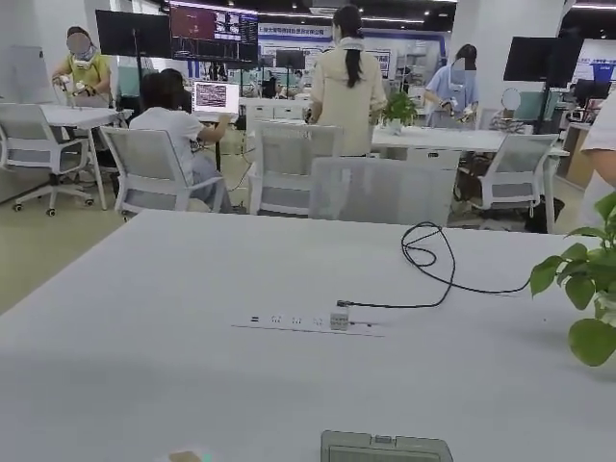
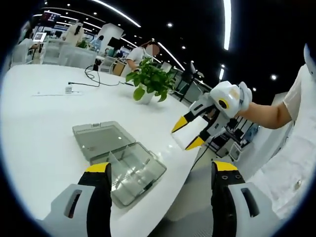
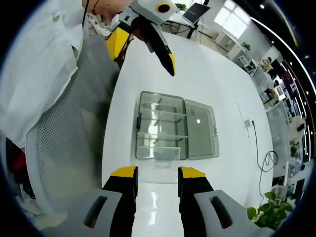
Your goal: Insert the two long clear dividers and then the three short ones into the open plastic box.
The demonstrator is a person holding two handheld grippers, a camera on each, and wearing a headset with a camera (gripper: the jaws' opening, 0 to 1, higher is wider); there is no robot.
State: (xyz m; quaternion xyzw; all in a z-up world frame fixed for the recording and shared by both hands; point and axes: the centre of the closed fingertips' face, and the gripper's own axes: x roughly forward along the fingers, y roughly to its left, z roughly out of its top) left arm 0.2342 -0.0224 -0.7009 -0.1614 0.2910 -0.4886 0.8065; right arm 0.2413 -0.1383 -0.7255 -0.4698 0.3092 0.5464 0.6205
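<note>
The clear plastic box [image 3: 160, 123] lies open on the white table [image 3: 217, 59], its lid [image 3: 200, 129] folded flat beside it. At least two clear dividers stand across its inside. My right gripper [image 3: 157, 172] hovers over the box's near end, shut on a short clear divider [image 3: 158, 153]. My left gripper [image 2: 160, 168] is wide open with nothing in it, above the box [image 2: 129, 170] near the table's edge. In the left gripper view the right gripper [image 2: 188, 133] hangs to the right, a pale piece between its jaws. From the right gripper view, the left gripper [image 3: 143, 54] is beyond the box.
A potted plant [image 2: 148, 81] stands on the table past the box, with a power strip [image 1: 308, 322] and a black cable [image 1: 423, 260] farther off. A grey mesh chair [image 3: 64, 148] sits at the table's edge. Across the aisle are chairs, desks and people.
</note>
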